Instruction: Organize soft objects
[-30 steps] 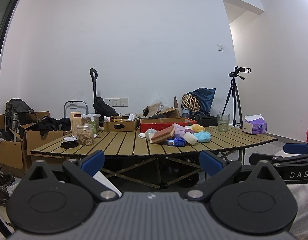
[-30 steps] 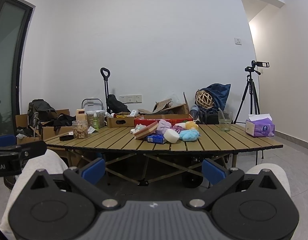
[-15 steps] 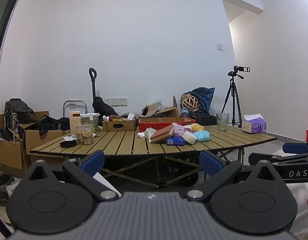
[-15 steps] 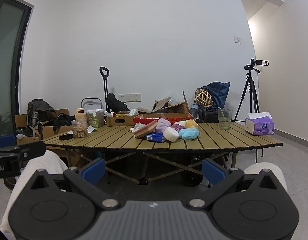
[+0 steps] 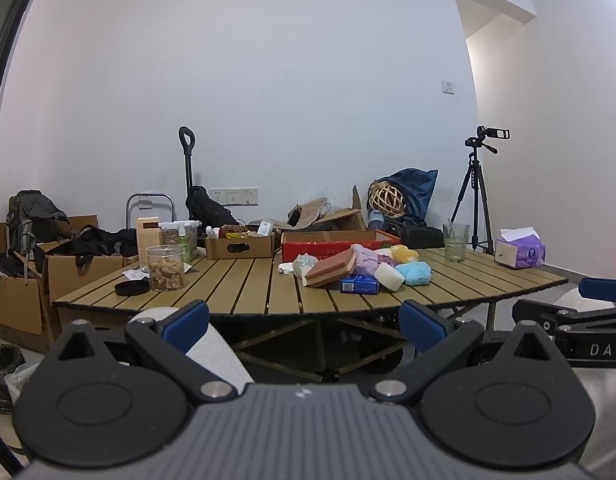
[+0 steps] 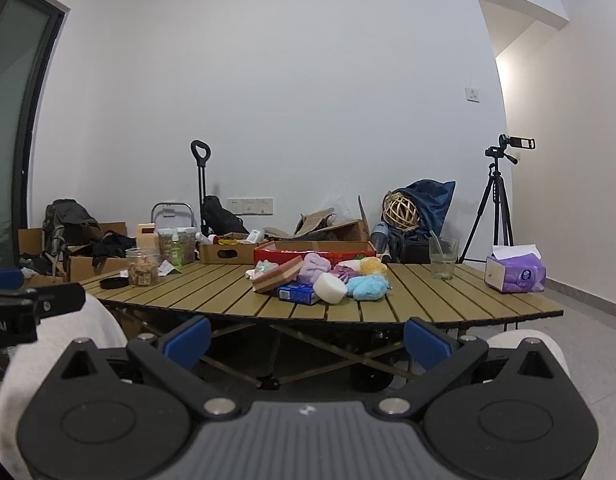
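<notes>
A pile of soft things lies mid-table: a brown-and-tan sponge (image 5: 331, 268) (image 6: 278, 274), a white round sponge (image 5: 389, 276) (image 6: 329, 287), a light blue fluffy piece (image 5: 416, 273) (image 6: 367, 287), a lilac cloth (image 5: 365, 259) (image 6: 315, 267) and a yellow fluffy ball (image 5: 403, 253) (image 6: 372, 266). A small blue box (image 5: 359, 284) (image 6: 298, 293) lies at its front. A red cardboard tray (image 5: 333, 240) (image 6: 308, 251) stands right behind. My left gripper (image 5: 304, 326) and right gripper (image 6: 306, 338) are both open and empty, held low in front of the table's near edge.
The slatted wooden table (image 5: 244, 288) also holds a jar of snacks (image 5: 165, 267), a black lid (image 5: 132, 288), a small cardboard box (image 5: 240, 245), a glass (image 5: 455, 241) and a purple tissue pack (image 5: 519, 251). Cardboard boxes, bags and a tripod (image 5: 477, 196) stand around. Someone's knees show below the grippers.
Both views have dipped slightly and come a little nearer the table. The jaws stay spread as before.
</notes>
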`<move>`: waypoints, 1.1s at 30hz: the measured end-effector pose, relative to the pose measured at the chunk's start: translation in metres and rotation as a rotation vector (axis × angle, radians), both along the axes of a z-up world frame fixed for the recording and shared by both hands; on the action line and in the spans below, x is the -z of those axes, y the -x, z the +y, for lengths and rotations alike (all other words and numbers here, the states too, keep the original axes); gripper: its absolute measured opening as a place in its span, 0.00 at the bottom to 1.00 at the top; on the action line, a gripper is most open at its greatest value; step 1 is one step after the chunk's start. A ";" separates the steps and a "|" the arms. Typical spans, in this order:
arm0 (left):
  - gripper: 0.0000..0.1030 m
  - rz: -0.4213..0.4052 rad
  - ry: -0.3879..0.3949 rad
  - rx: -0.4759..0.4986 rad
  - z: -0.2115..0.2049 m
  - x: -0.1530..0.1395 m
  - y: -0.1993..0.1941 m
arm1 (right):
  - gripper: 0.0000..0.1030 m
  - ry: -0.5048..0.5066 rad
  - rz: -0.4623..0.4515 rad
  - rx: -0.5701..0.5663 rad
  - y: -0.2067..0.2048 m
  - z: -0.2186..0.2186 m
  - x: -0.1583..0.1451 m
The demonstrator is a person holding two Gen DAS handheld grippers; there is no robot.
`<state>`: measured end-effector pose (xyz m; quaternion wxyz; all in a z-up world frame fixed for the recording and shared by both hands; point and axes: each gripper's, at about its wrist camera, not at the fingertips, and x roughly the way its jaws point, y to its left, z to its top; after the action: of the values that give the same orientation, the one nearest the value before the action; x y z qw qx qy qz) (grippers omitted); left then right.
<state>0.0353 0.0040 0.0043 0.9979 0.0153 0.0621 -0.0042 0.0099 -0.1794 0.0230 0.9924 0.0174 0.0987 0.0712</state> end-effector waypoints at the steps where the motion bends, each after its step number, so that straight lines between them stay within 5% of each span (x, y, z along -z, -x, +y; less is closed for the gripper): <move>1: 1.00 0.001 0.000 0.000 0.001 -0.003 -0.008 | 1.00 0.004 -0.006 0.002 -0.007 -0.001 -0.001; 9: 1.00 0.053 0.027 0.000 0.007 -0.009 -0.107 | 1.00 -0.066 -0.073 -0.014 -0.091 -0.011 0.000; 13: 1.00 0.089 0.042 0.021 0.008 -0.007 -0.169 | 1.00 -0.143 0.113 -0.135 -0.165 -0.011 0.006; 17: 1.00 0.138 0.024 0.065 0.009 -0.008 -0.244 | 0.99 -0.114 0.104 -0.147 -0.231 -0.001 0.003; 19: 1.00 0.172 0.039 0.086 0.012 -0.008 -0.281 | 0.94 -0.127 0.129 -0.151 -0.271 0.003 0.003; 23: 0.99 0.263 0.174 0.137 0.028 -0.005 -0.360 | 0.65 -0.219 0.236 -0.202 -0.343 0.006 0.008; 28: 0.69 0.393 0.319 0.185 0.049 0.014 -0.448 | 0.47 -0.234 0.314 -0.246 -0.414 0.023 0.019; 33: 0.56 0.452 0.438 0.292 0.061 0.033 -0.480 | 0.38 -0.263 0.357 -0.304 -0.457 0.038 0.028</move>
<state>0.5151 0.0652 -0.0283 0.9274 -0.1920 0.2764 -0.1632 0.4668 -0.1419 -0.0047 0.9265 0.1433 0.2636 0.2273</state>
